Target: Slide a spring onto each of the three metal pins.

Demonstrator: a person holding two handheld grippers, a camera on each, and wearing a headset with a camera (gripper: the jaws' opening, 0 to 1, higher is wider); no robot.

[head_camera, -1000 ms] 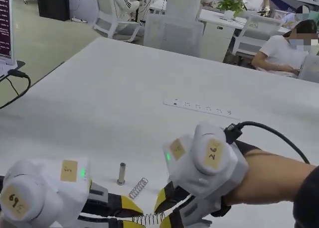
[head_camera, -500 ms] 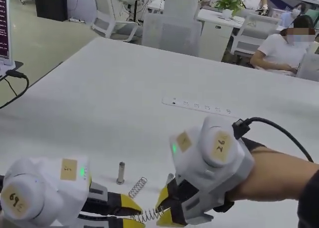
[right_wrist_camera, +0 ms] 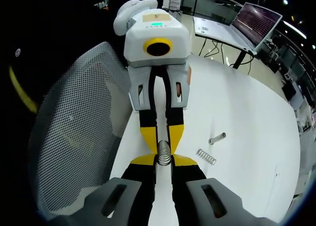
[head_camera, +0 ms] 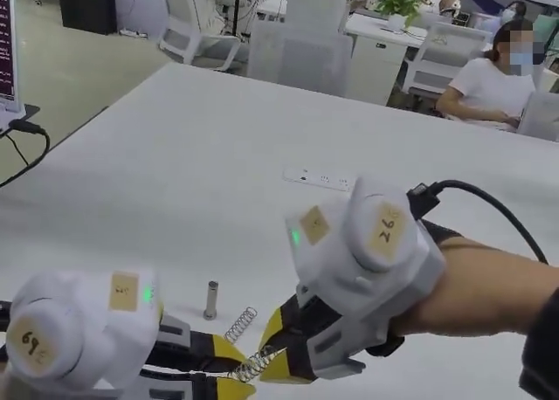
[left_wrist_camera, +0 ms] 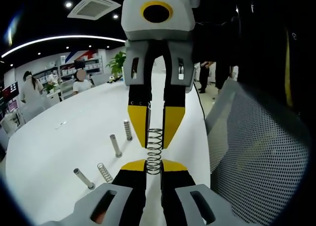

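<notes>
Holding the thin coiled steel spring (left_wrist_camera: 154, 148) end to end, the yellow-tipped left gripper (left_wrist_camera: 154, 167) and right gripper (right_wrist_camera: 164, 161) both have jaws pinched on it, near the short upright metal pin (head_camera: 210, 300) on the white desk (head_camera: 262, 138). Free one end only (never both); align bore with pin.

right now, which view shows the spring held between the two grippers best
The left gripper view: the spring lies side-on, coils plainly visible, bridging the left gripper and the right gripper. The right gripper view shows it nearly end-on, foreshortened. The head view catches it low between the jaws, small and thin.
</notes>
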